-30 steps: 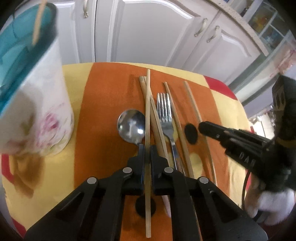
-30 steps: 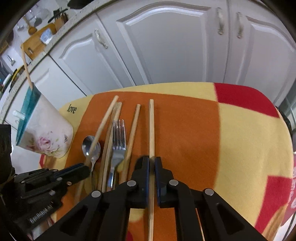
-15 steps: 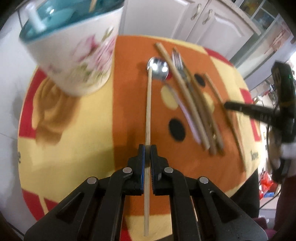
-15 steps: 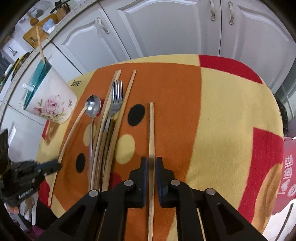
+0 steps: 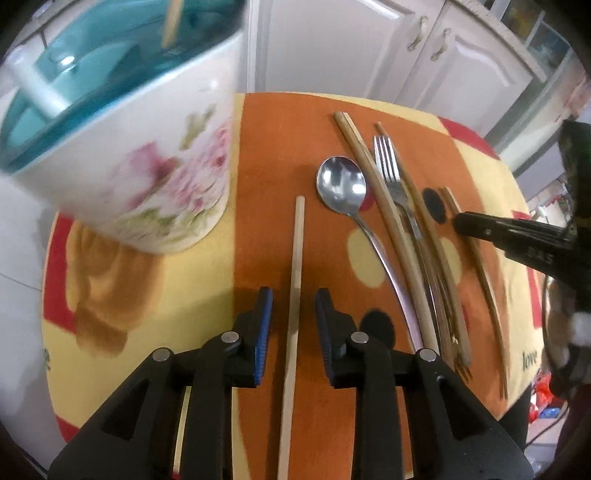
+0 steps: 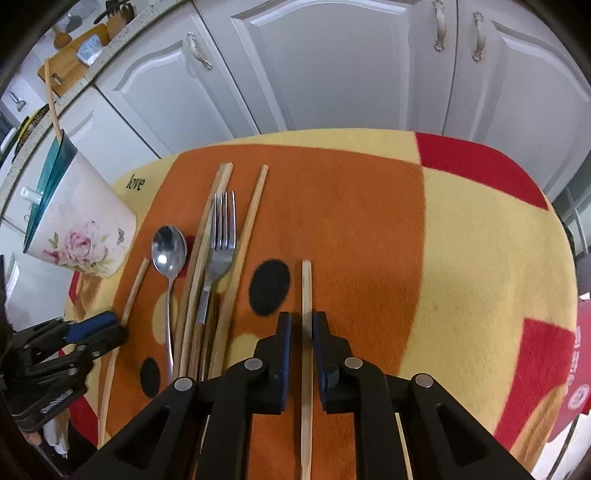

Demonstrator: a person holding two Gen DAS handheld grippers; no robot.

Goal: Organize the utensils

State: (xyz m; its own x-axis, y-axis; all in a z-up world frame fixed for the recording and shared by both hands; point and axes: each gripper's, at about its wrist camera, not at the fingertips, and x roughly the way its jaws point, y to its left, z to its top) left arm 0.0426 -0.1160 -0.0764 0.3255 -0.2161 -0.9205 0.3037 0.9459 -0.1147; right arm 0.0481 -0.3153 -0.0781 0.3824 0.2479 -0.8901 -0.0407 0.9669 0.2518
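My left gripper [image 5: 293, 299] is open, its jaws apart on either side of a pale chopstick [image 5: 295, 258] that lies on the cloth. My right gripper [image 6: 302, 325] is open too, straddling another chopstick [image 6: 306, 295] lying to the right of the row. Between them lie a spoon [image 5: 341, 186], a fork [image 5: 389, 170] and several brown chopsticks [image 5: 384, 210]. The floral cup [image 5: 147, 147] with a teal inside stands at the left and holds one chopstick [image 5: 173, 18]. The same cup shows in the right wrist view [image 6: 77, 221].
The table is covered by an orange, yellow and red cloth [image 6: 369, 229]. White cabinet doors [image 6: 332, 66] stand close behind it. The table edge drops off at the right [image 6: 569, 258].
Both grippers have opened and let go of their chopsticks, which now lie on the cloth. The left chopstick lies left of the spoon, the right one right of the row.
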